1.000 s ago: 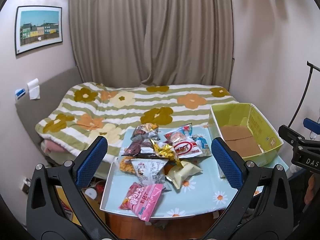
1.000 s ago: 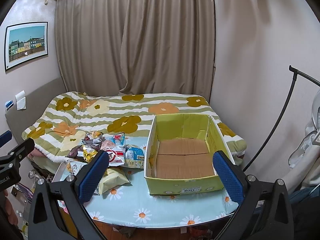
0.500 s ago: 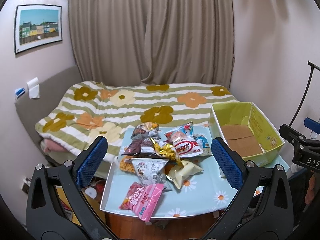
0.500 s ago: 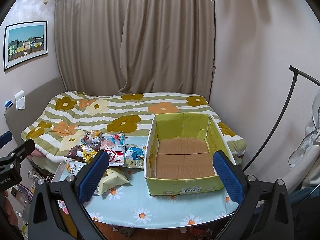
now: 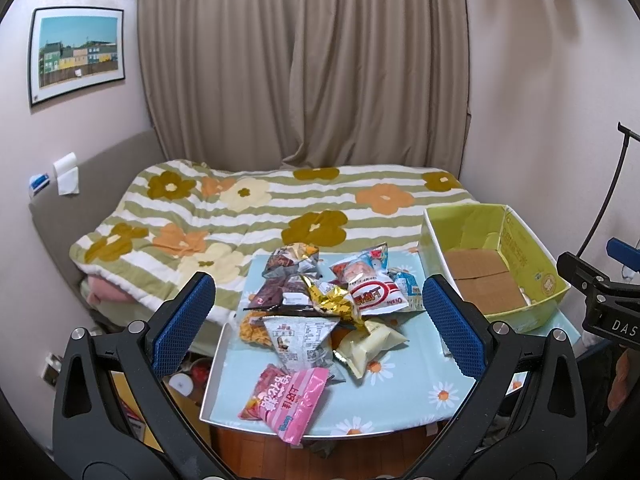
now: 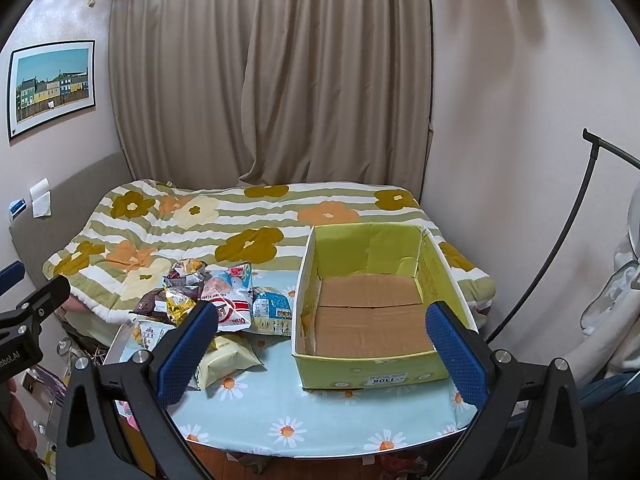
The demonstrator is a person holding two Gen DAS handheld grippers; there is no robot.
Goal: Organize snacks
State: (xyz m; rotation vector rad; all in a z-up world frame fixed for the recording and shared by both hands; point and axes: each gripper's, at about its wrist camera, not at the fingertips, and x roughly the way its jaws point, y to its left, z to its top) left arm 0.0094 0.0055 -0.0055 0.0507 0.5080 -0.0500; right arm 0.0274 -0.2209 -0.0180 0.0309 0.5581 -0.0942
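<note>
Nothing is sorted yet: my left tongs point(image 5: 319, 320) and right tongs point(image 6: 322, 344) hang spread and empty above the daisy-print table point(image 6: 320, 412), the heap of crinkly foil snack packets point(image 5: 324, 312) lying beside the bare yellow-green cardboard box point(image 6: 372, 368).

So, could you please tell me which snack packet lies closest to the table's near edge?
The pink packet: it lies apart from the pile, its corner hanging over the table edge, nearer than the pale yellow packet.

A bed with a flower-patterned striped blanket point(image 5: 248, 216) sits below beige curtains point(image 5: 304, 64); a framed picture point(image 5: 76, 54) of colourful houses hangs on the wall.
</note>
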